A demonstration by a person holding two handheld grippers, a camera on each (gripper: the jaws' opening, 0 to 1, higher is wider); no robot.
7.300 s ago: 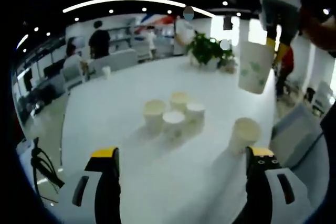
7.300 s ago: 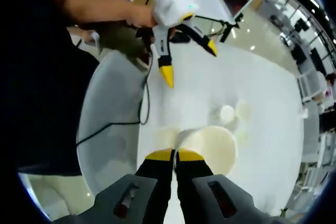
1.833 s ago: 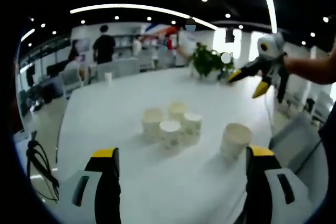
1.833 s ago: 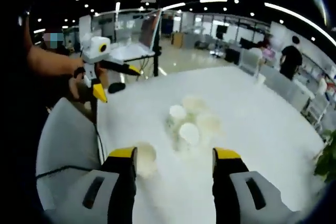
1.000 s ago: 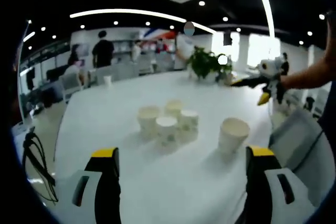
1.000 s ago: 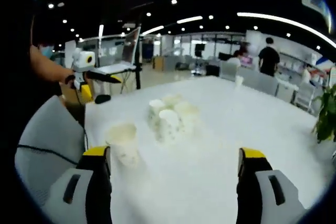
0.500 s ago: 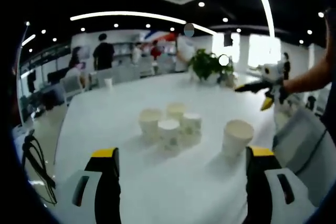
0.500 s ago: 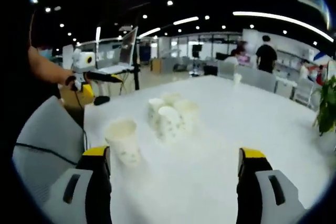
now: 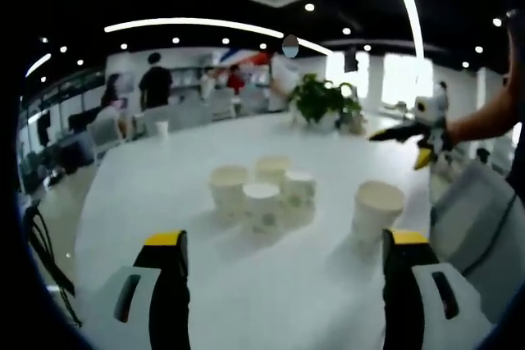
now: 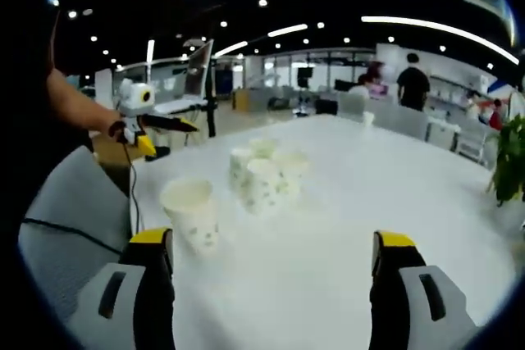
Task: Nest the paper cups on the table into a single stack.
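Here, table: a broad white table (image 9: 164,178) carries every paper cup, all standing upright with mouths up.
Cluster: four cups (image 9: 261,194) stand packed together, touching or nearly so, near the table's middle; the right gripper view has the same group (image 10: 264,171) beyond its jaws.
Lone cup: a single cup (image 9: 376,212) stands apart from the cluster, just above and slightly inside the left gripper's right jaw tip; in the right gripper view it (image 10: 194,214) sits close above the left jaw tip.
Left gripper: the left gripper (image 9: 281,239) hovers over the table with its yellow-tipped jaws spread wide and nothing between them; the cluster lies ahead, roughly centred in the gap. From the other camera it (image 10: 161,134) appears at the left, held in a hand, its jaws apart.
Right gripper: the right gripper (image 10: 271,238) also has its jaws wide apart and empty; across the table it (image 9: 410,143) shows at the right edge.
Background: a potted plant (image 9: 321,102) stands at the table's far end; people (image 9: 154,84) stand beyond it.
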